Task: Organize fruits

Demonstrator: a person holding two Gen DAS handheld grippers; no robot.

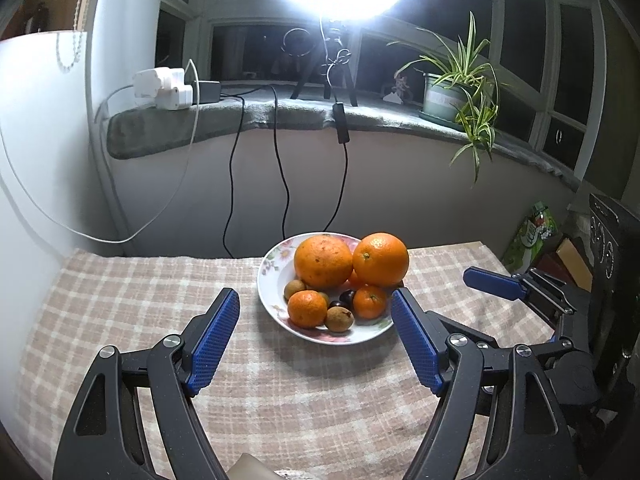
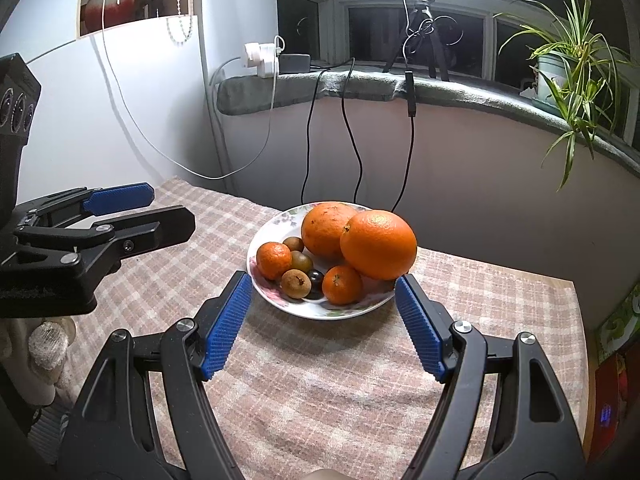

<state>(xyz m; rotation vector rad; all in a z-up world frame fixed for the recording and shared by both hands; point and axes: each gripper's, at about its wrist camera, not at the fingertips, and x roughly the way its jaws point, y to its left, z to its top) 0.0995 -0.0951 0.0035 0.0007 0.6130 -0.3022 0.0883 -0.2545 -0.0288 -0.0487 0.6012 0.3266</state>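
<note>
A: Nearest, the left gripper [image 1: 316, 340] and right gripper [image 2: 325, 322]: fingers spread wide, grasping nothing, both just short of the plate [image 1: 269, 286].

B: And the fruit?

A: All on the plate, mid-tabletop [image 1: 120, 320]: two big oranges [image 1: 323, 261] at its back, small tangerines [image 1: 307, 309] and brown fruits [image 1: 339, 319] in front.

B: Any writing?

A: A green packet [image 1: 530, 236] right of the plate; its lettering is unreadable.

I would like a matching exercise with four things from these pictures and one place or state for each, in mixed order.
Things:
1. big oranges
2. plate
3. plant
4. left gripper

Places or states:
a. on the window ledge
b. open, holding nothing
c. on the checked cloth
d. at the far side of the plate

Pairs: 1-d, 2-c, 3-a, 4-b
</note>
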